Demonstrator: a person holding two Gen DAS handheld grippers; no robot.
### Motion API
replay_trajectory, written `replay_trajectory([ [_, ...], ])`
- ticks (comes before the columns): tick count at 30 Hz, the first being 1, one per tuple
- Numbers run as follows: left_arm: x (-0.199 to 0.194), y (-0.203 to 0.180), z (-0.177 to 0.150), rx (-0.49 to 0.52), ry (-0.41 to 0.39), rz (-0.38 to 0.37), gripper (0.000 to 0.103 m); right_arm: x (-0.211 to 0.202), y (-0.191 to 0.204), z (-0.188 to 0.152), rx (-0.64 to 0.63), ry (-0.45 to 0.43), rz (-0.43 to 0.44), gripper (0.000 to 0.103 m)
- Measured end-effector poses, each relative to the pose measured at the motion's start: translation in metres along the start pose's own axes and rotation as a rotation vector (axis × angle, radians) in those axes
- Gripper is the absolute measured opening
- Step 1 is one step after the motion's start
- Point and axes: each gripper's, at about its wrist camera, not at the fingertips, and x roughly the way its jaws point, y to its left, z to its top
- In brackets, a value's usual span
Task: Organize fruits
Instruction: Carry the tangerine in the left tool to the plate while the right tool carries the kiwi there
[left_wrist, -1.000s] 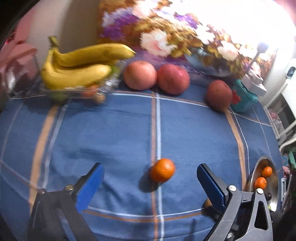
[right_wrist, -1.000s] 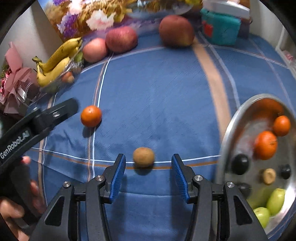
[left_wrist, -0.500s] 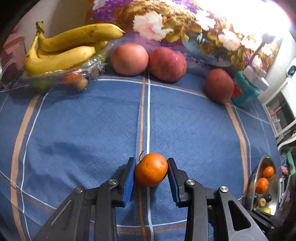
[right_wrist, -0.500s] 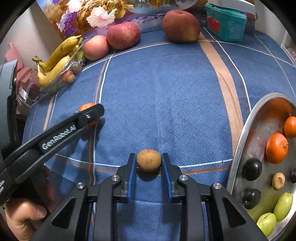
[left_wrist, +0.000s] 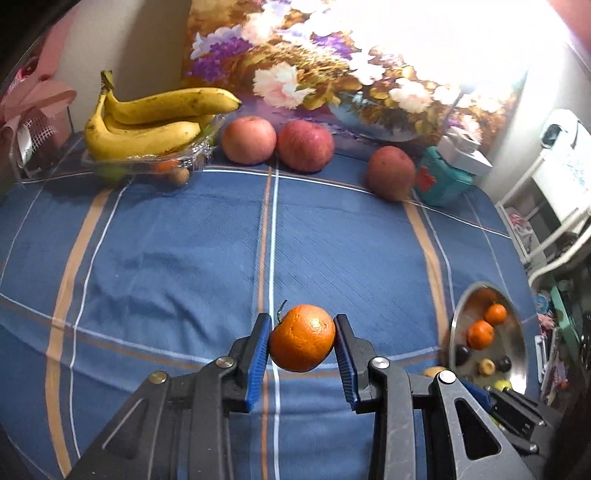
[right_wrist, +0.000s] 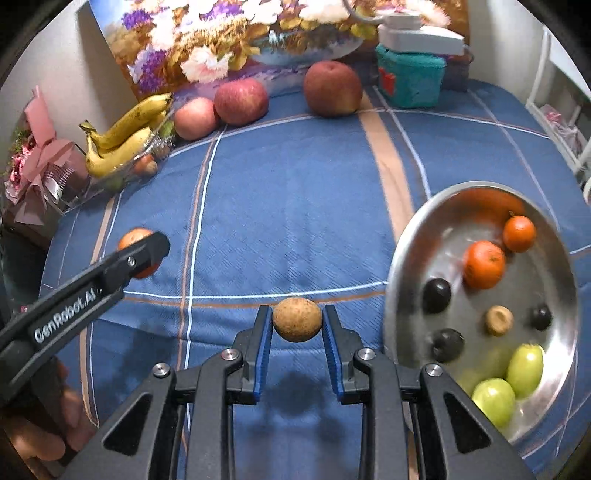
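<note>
Left gripper (left_wrist: 302, 339): jaws clenched on a tangerine (left_wrist: 302, 338), blue pads pressing both its sides; fruit held clear above the blue checked cloth (left_wrist: 184, 251) on the table

Right gripper (right_wrist: 296, 326): jaws clamped on a small brown round fruit (right_wrist: 296, 319), its shadow on the cloth just below, so it hangs off the surface

From the right wrist view the left gripper shows at the left edge, black arm across the tangerine, a hand (right_wrist: 44, 424) under it

Steel bowl (right_wrist: 413, 236) sits at the right, just beside the right gripper. Inside: two tangerines (right_wrist: 484, 264), three dark round fruits (right_wrist: 436, 295), one small brown fruit (right_wrist: 499, 319), two green fruits (right_wrist: 493, 400)

Far edge of the table: bunch of bananas (left_wrist: 147, 122) lying on a clear plastic tray (left_wrist: 199, 155), small fruits in the tray under them. Two apples (left_wrist: 249, 139) touching each other just beside the tray; a third apple (left_wrist: 390, 172) well apart to the right, next to a teal box (left_wrist: 441, 184)

Flower painting (left_wrist: 332, 74) leans against the wall behind. Pink-wrapped bouquet (right_wrist: 40, 173) at far left, beside the tray
</note>
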Motion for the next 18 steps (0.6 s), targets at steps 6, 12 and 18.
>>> replay_trajectory([
  [6, -0.022, -0.011, -0.010, -0.005, -0.025, -0.032, 0.036, -0.021, -0.011, -0.013, 0.015, -0.034, -0.001, 0.028],
  [12, -0.022, -0.033, -0.017, 0.019, -0.015, -0.047, 0.036, -0.032, -0.027, -0.017, 0.031, -0.048, -0.001, 0.028],
  [18, -0.010, -0.072, -0.028, 0.082, 0.028, -0.117, 0.036, -0.033, -0.072, -0.017, 0.108, -0.055, -0.023, 0.028],
])
